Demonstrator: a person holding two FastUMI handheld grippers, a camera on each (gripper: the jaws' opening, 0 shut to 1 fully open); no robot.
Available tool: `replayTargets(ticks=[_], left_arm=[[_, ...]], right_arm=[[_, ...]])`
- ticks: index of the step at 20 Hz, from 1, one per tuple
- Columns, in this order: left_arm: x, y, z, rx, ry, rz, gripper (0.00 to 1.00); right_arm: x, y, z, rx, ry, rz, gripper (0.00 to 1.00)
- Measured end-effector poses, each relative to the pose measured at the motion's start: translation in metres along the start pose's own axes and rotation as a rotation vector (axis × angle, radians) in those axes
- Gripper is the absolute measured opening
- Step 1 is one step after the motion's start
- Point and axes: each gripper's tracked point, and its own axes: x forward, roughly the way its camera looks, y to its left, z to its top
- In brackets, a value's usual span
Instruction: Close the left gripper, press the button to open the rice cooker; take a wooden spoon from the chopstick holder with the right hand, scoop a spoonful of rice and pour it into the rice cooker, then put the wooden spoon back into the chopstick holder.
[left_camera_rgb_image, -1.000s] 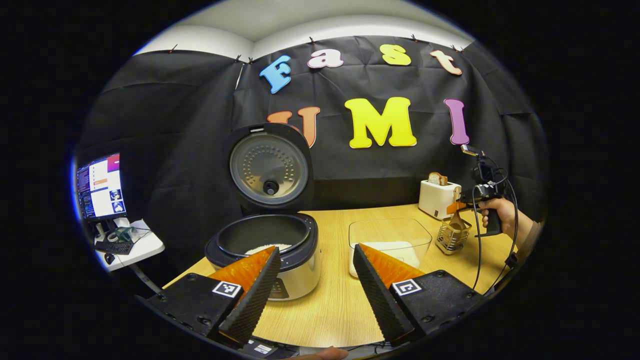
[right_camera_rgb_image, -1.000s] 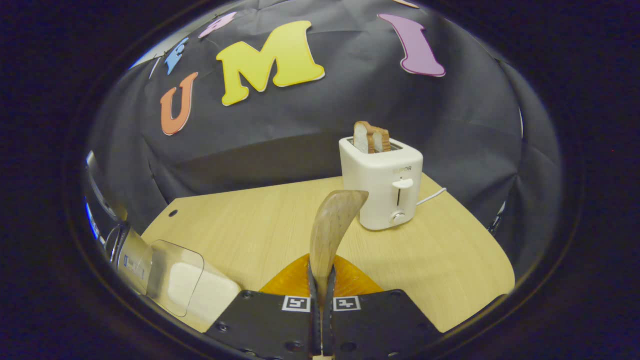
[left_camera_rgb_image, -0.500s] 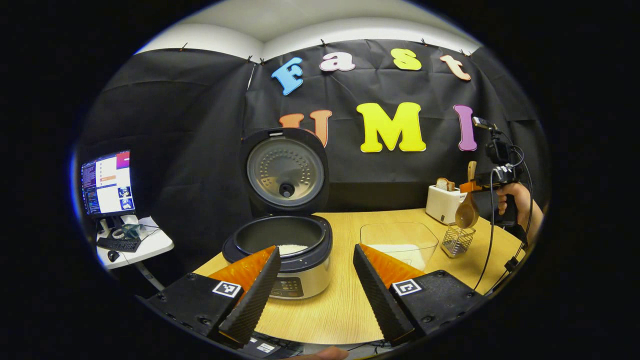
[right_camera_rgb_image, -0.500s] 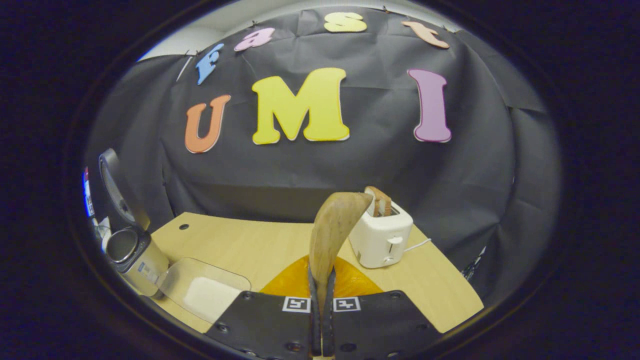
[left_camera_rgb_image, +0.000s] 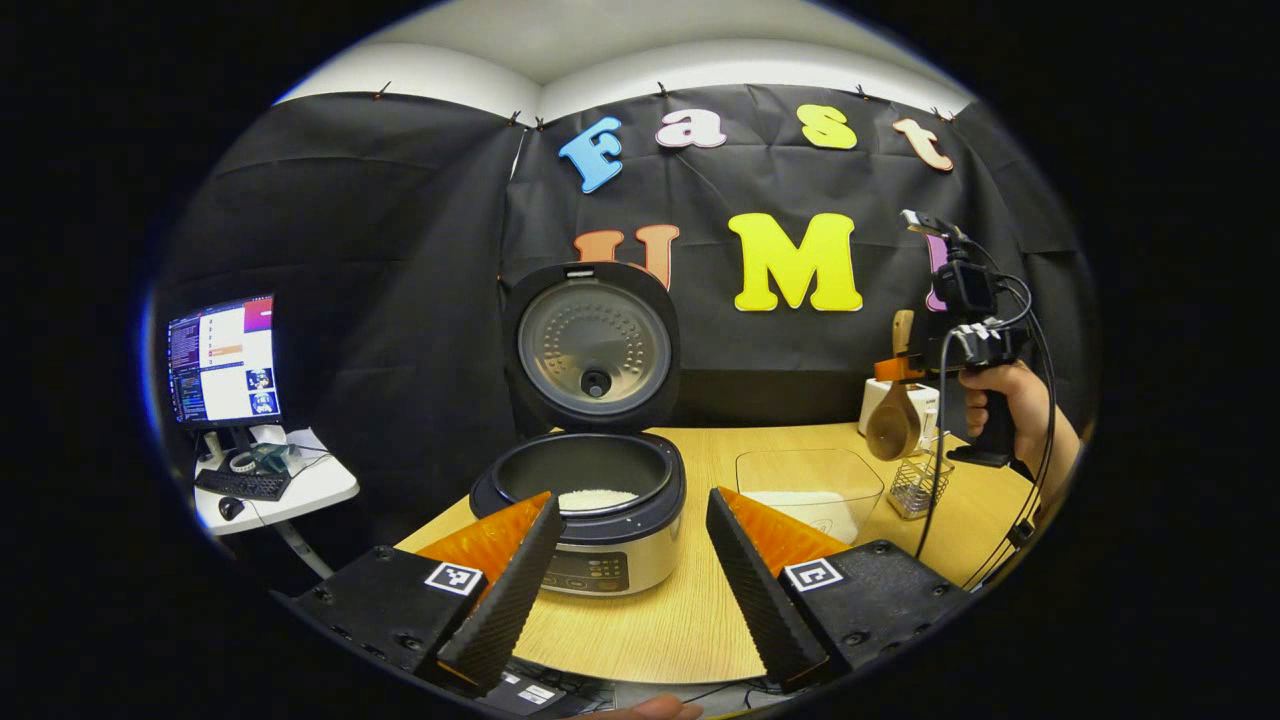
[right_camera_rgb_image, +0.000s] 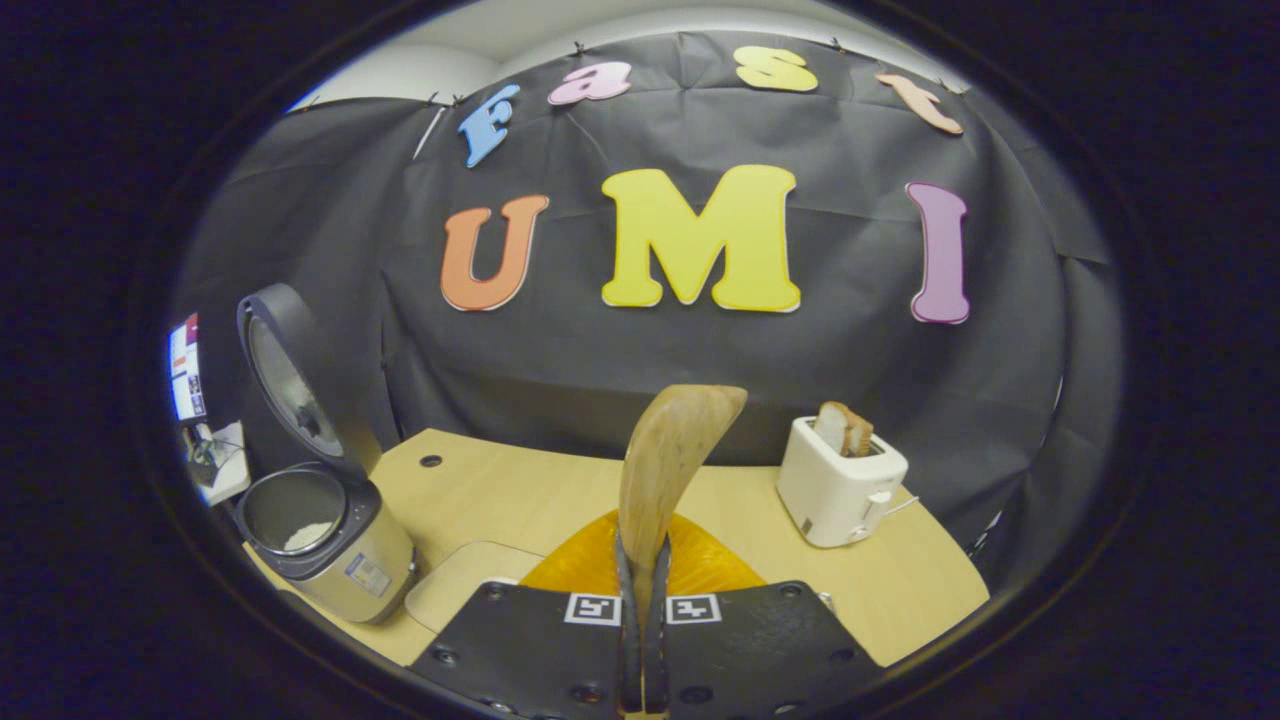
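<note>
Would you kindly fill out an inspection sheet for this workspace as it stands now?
Surface: wooden table, bare in front.
Job's things: rice cooker with lid up and rice in the pot; clear rice container; wire chopstick holder; wooden spoon lifted out, bowl hanging above the holder.
Clutter: white toaster with bread in its slot.
Grippers: left claw open, holding nothing; right claw shut on the spoon's handle, held by a hand.
Cables: black cable hanging from the right claw; toaster cord trailing off.
Surroundings: side stand with monitor and keyboard; black cloth wall.
</note>
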Motion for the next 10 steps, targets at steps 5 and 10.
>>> replayTargets(ticks=[5,10], left_arm=[[-0.001,-0.003,-0.002,0.014,0.004,-0.033,0.94],[0.001,-0.001,-0.005,0.019,0.011,-0.025,0.93]], right_arm=[[0.024,0.028,-0.040,0.002,0.013,-0.074,0.02],[0.049,0.039,-0.085,0.015,0.059,-0.124,0.01]])
